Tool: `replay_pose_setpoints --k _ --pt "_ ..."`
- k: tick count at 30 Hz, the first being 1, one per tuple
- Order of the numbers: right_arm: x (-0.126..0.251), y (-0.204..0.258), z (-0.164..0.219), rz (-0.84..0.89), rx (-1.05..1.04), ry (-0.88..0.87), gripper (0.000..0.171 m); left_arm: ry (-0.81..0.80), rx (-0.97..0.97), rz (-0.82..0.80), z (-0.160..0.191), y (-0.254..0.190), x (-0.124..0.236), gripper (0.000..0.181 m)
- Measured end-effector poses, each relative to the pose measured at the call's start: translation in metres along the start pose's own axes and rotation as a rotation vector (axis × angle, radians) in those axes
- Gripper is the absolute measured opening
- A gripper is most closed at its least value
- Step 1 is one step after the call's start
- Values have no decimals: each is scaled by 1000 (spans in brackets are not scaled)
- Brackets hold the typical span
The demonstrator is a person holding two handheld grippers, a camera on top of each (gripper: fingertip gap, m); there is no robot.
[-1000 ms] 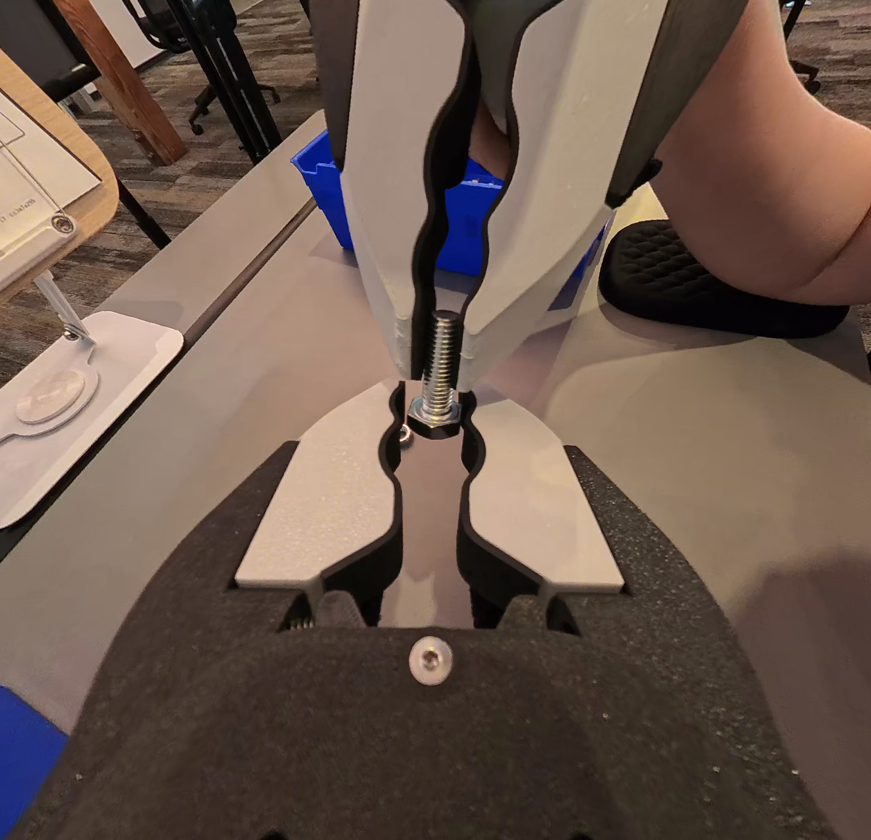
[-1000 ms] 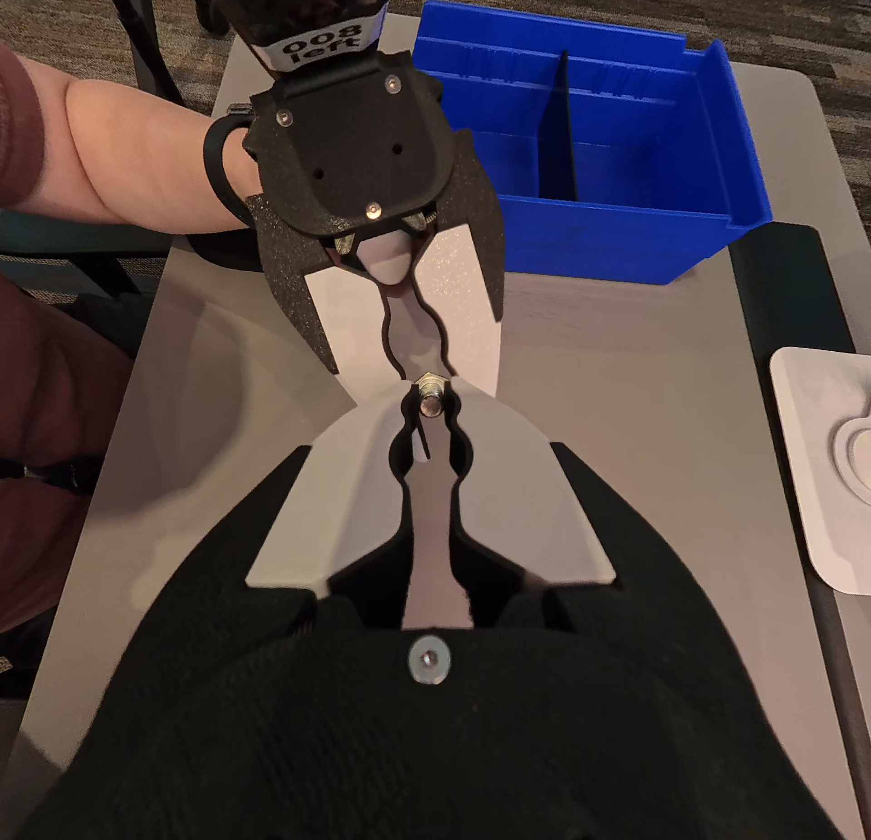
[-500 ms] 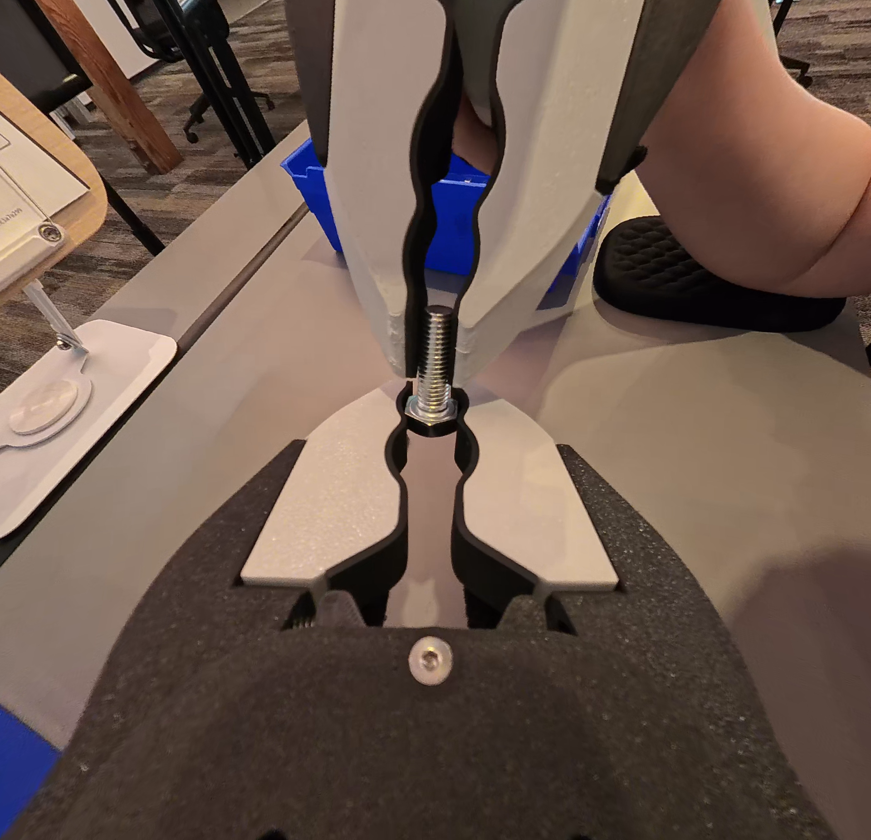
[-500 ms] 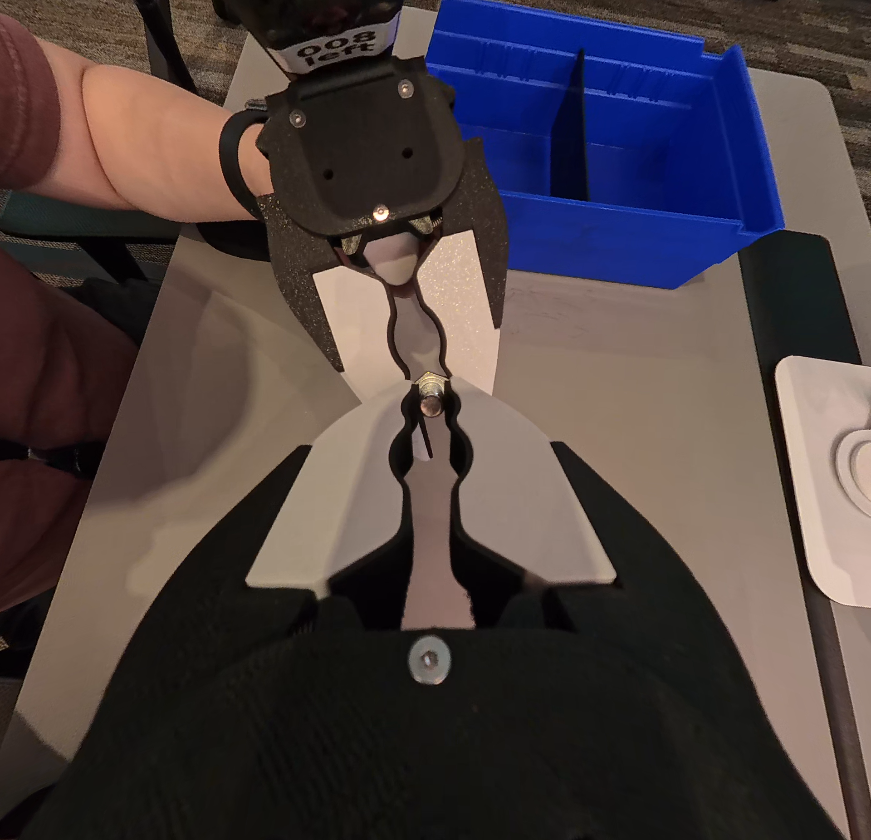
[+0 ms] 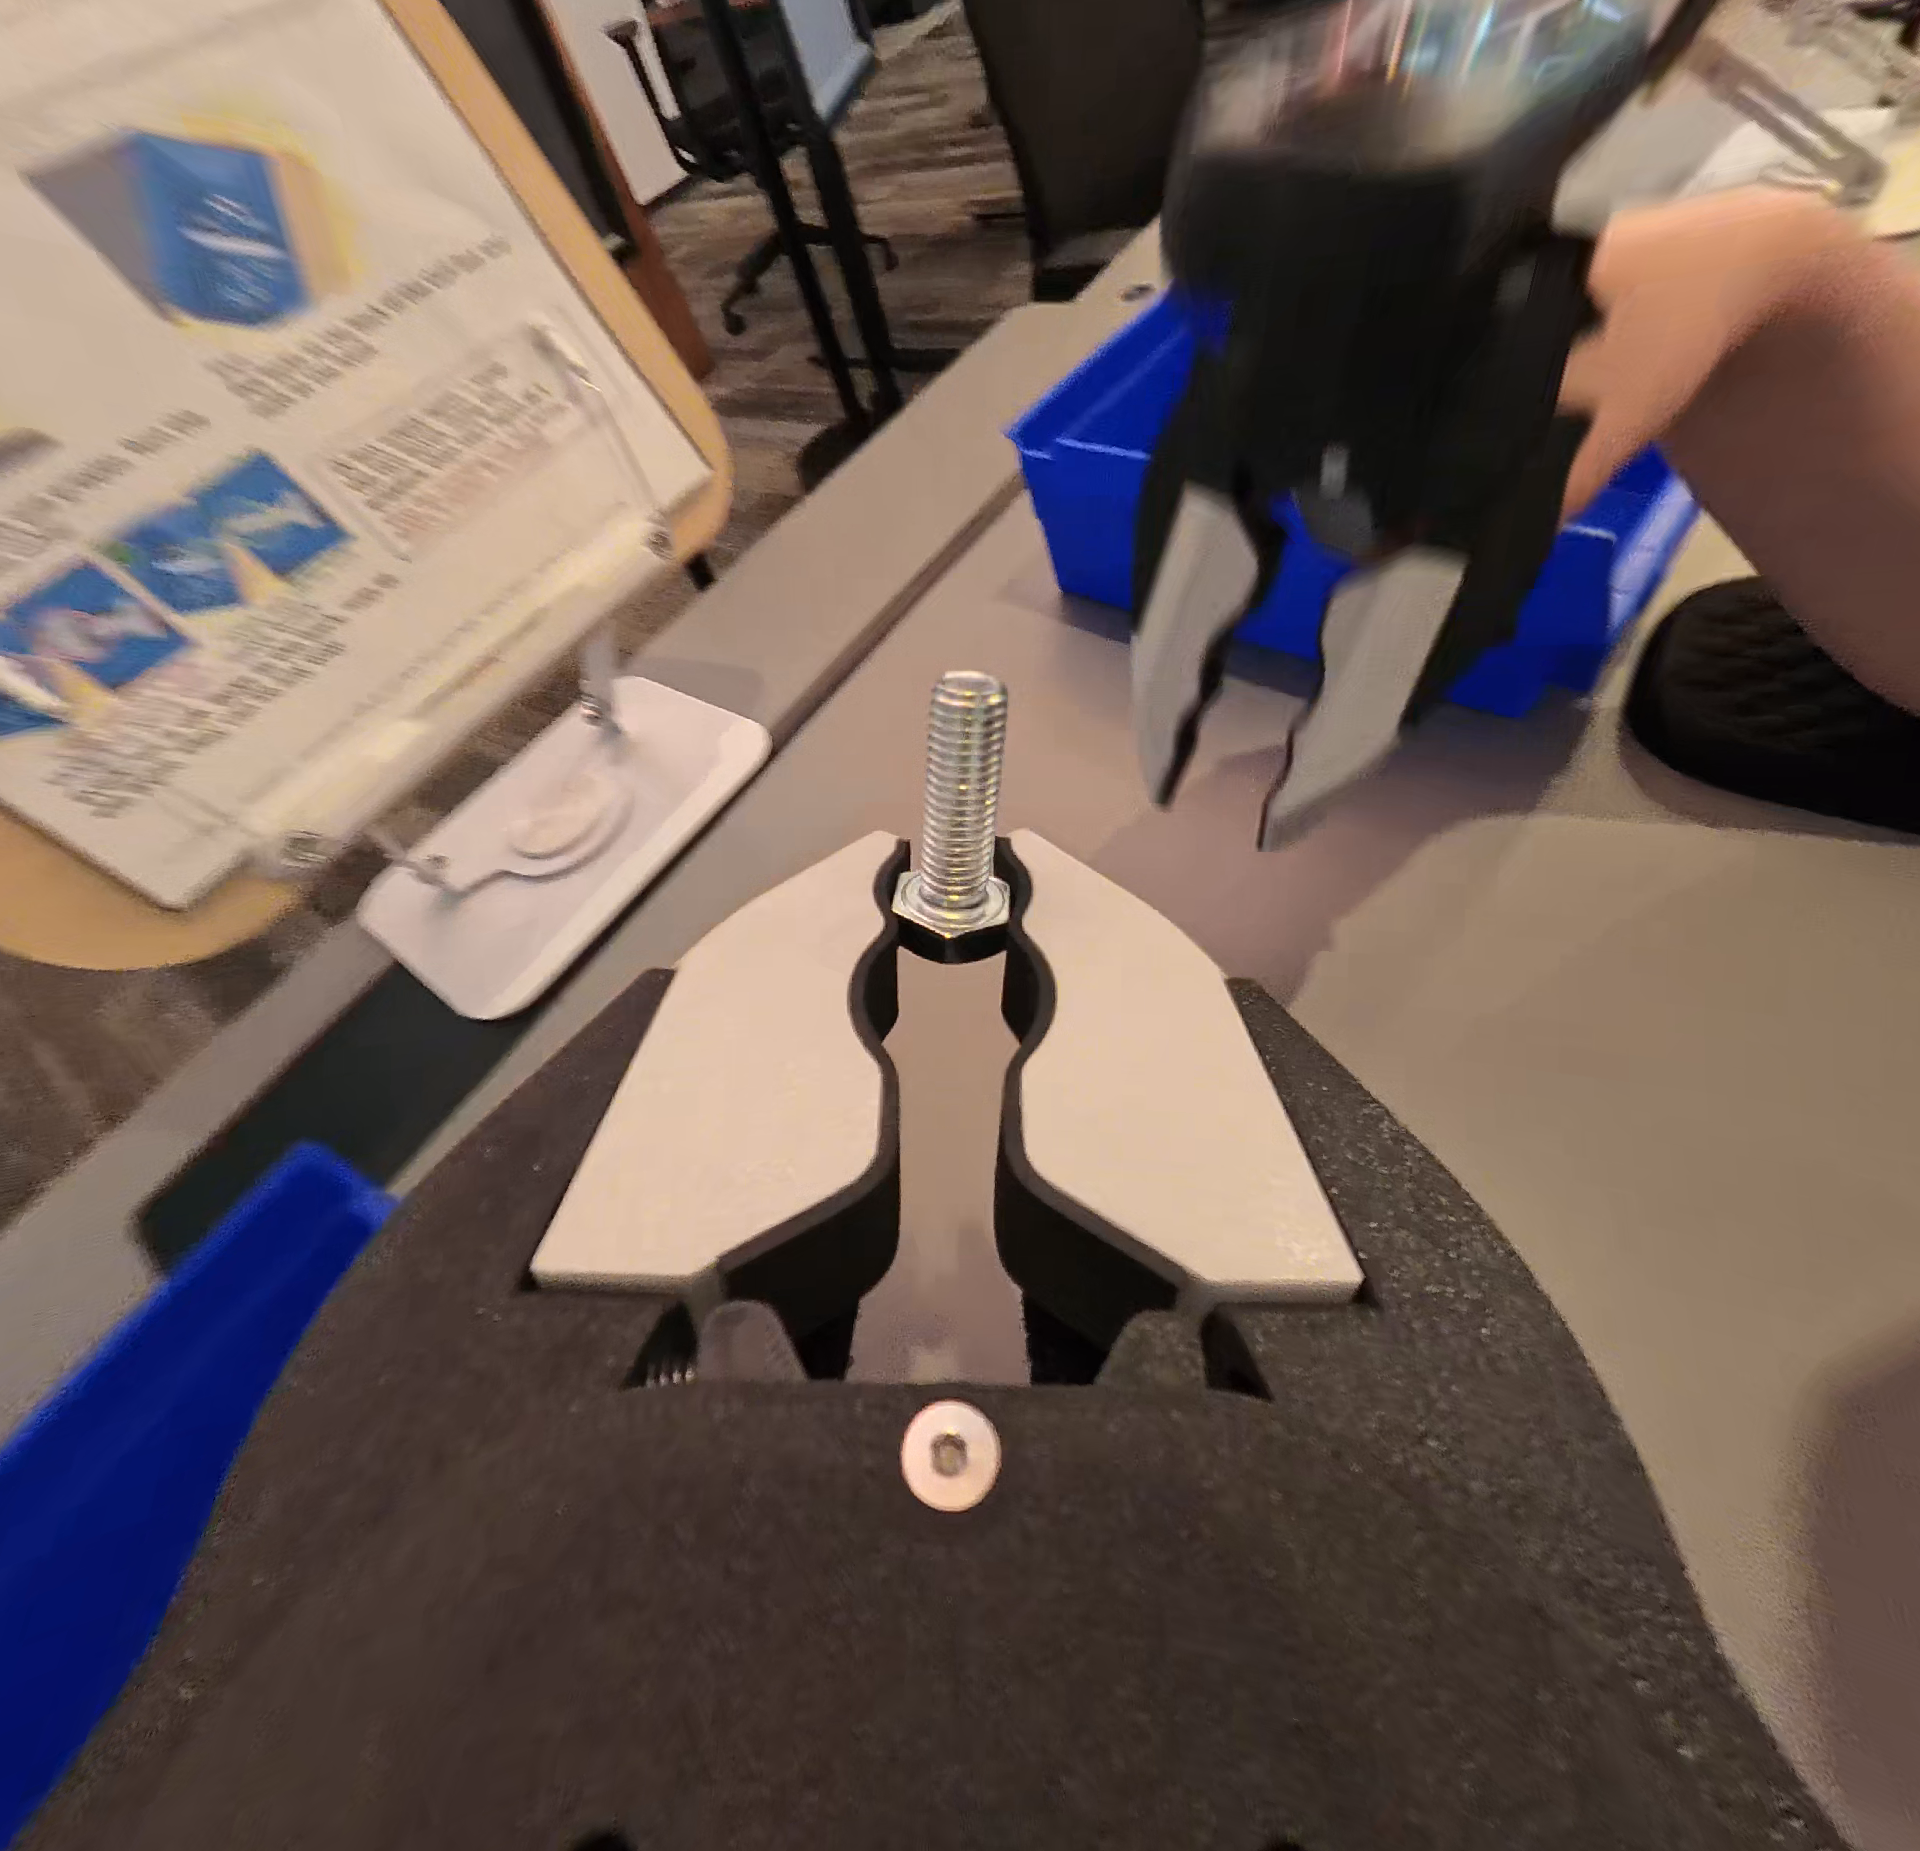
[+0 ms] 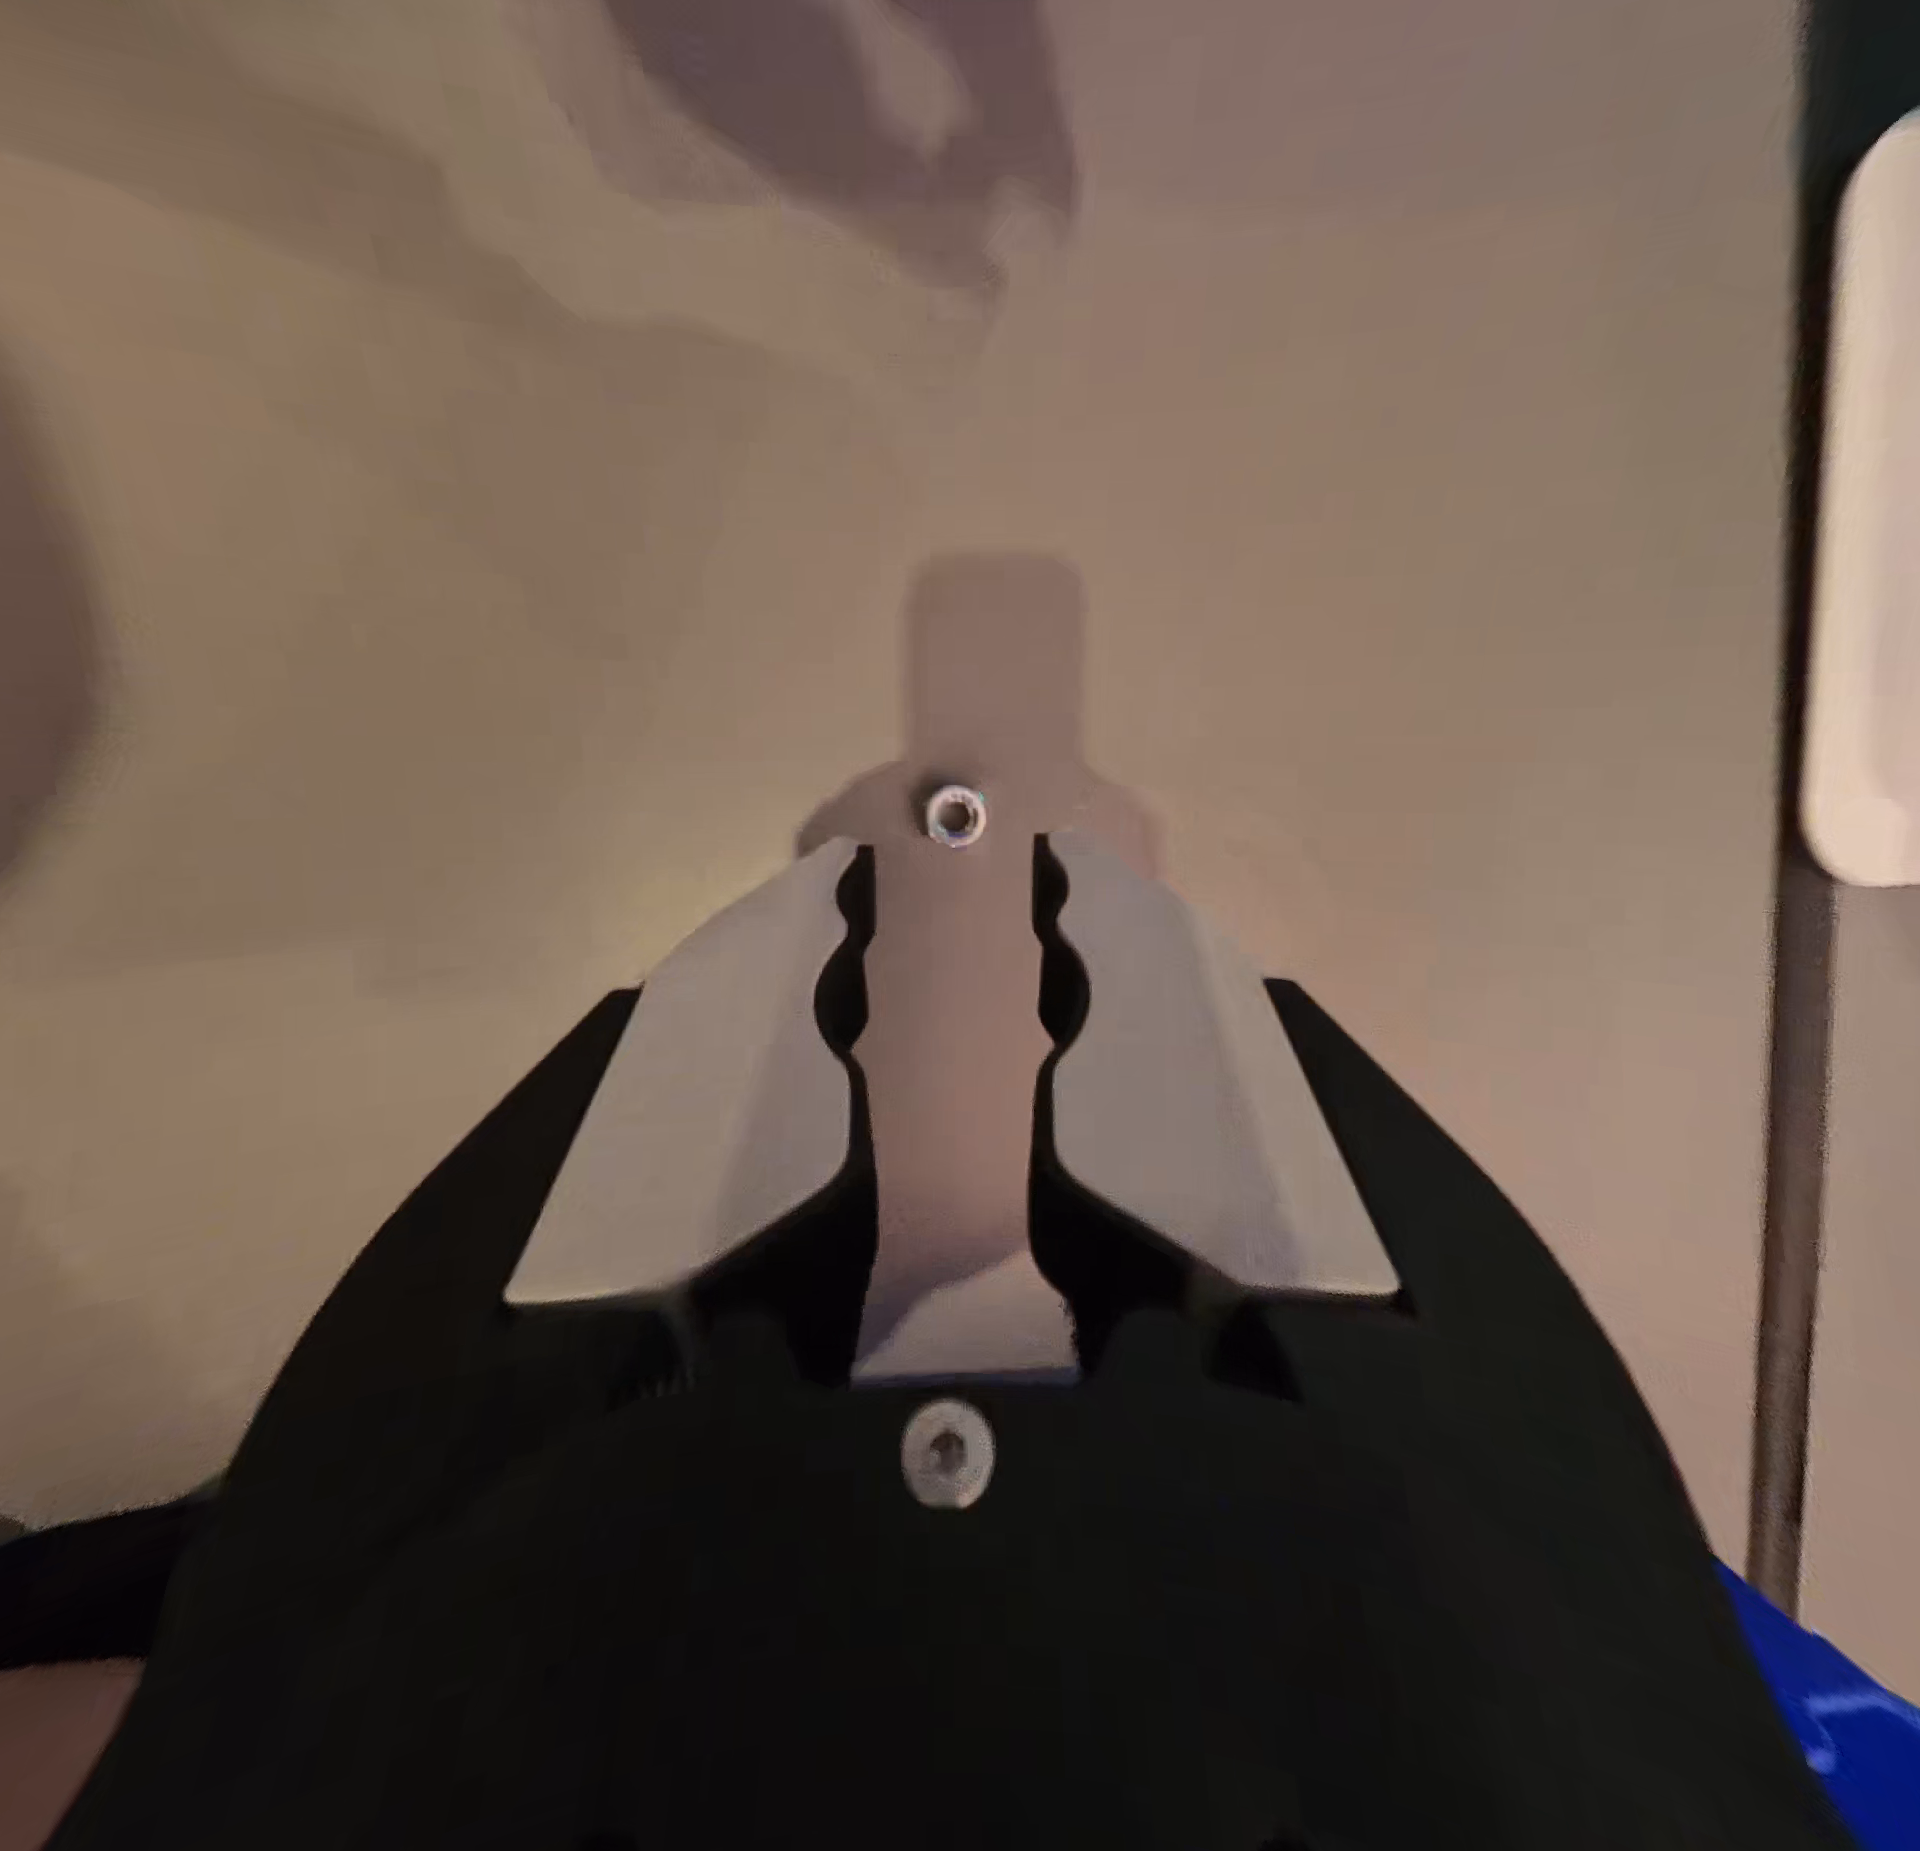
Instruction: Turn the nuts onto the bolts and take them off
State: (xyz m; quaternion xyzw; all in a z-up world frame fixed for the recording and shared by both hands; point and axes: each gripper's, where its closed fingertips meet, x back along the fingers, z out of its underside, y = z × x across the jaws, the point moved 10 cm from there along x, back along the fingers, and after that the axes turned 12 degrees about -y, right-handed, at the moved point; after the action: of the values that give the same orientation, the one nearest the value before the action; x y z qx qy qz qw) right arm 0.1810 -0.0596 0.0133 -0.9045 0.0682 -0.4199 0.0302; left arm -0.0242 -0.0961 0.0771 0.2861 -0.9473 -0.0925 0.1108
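In the left wrist view my left gripper (image 5: 951,866) is shut on the hex head of a silver bolt (image 5: 961,762). The bolt stands upright with its bare threads pointing up. My right gripper (image 5: 1218,814) shows blurred to the upper right of the bolt. It is apart from the bolt, and its fingers are spread with nothing between them. In the right wrist view my right gripper (image 6: 951,851) is open over the grey table (image 6: 416,554). A small silver nut (image 6: 957,817) lies on the table just past the fingertips, touching neither pad.
A blue bin (image 5: 1101,492) stands at the back, behind the right gripper. A document stand (image 5: 260,399) with a white base (image 5: 582,825) is on the left. A black wrist pad (image 5: 1787,700) and a person's arm (image 5: 1766,399) are on the right. Another blue bin edge (image 5: 156,1386) is at the lower left. Spacing between my two grippers at the tips: around 15 centimeters.
My right gripper let go of the bolt's threaded end, opened wide and swung away to the right, now facing the table and the nut. My left gripper kept hold of the bolt's head.
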Motion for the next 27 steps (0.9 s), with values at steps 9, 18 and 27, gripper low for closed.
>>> replay_pose_setpoints --k 9,18,27 --pt "-63 -4 22 -28 39 206 28 -95 -139 -255 -56 61 52 15" --pt "-73 -5 23 -24 68 227 14 -70 -121 -220 -42 66 66 15" --pt "-77 -3 21 -17 52 224 25 -34 -103 -180 -35 68 67 15"
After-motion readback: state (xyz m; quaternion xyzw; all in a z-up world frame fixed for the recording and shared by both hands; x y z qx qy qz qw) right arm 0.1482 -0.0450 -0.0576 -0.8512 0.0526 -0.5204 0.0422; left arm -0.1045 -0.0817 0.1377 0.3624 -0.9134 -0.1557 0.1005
